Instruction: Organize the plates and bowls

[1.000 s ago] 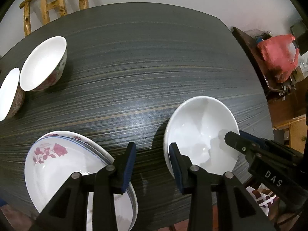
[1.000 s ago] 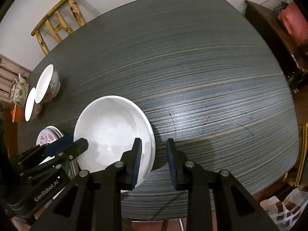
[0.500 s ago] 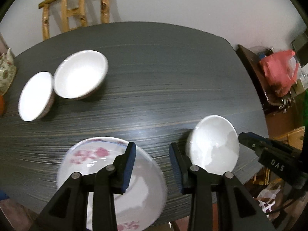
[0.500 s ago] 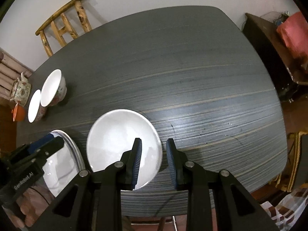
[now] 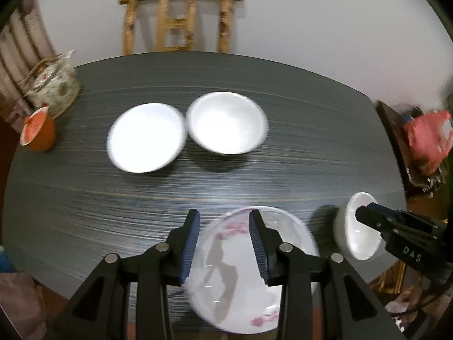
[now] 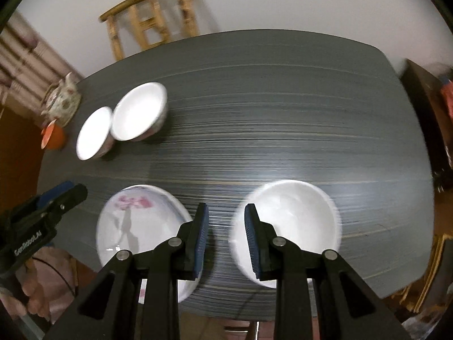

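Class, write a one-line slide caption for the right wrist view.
Open right tool above dark table, between floral plate and white bowl.

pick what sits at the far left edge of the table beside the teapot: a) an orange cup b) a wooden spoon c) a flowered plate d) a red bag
a: the orange cup stands right by the teapot at the left end of the table, also seen from the right wrist; the flowered plate lies at the near edge instead.
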The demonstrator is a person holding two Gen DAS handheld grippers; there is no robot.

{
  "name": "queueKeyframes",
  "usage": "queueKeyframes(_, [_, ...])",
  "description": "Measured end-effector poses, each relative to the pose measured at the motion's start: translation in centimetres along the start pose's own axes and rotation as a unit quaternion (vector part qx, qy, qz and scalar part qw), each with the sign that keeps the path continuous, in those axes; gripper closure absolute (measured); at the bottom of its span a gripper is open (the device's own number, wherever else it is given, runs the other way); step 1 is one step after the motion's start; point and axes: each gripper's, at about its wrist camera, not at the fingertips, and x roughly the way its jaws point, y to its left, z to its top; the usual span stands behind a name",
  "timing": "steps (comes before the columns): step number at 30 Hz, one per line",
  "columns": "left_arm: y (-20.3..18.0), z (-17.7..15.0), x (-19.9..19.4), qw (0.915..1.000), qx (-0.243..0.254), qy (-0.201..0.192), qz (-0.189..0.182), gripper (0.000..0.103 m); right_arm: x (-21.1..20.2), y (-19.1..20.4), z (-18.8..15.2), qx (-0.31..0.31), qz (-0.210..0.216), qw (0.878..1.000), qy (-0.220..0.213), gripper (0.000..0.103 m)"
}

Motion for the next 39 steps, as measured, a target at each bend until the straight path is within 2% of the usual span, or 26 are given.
queueKeyframes(11, [8.1, 0.8, -0.5, 0.9984, -0.053, -0.004, 0.019, 0.067, 2.0, 8.5, 1.2, -0.058, 0.027, 0.998, 0.017, 0.078])
queueKeyframes(20, [13.5, 2.5, 0.1, 0.9955, -0.089, -0.007, 0.033, 0.067, 3.8, 12.5, 3.1, -0.07, 0.049, 0.996, 0.031, 0.078])
queueKeyframes(32, [17.1, 6.9, 4.3, 0.993, -0.117, 0.002, 0.013, 0.067, 8.5, 17.3, 7.0, -0.041, 0.084, 0.994, 0.058, 0.078])
queueKeyframes(39, [18.2, 7.9, 7.1, 0.9929, -0.118, 0.015, 0.003, 0.067, 11.2, 18.8, 8.3, -0.027, 0.071, 0.994, 0.072, 0.078])
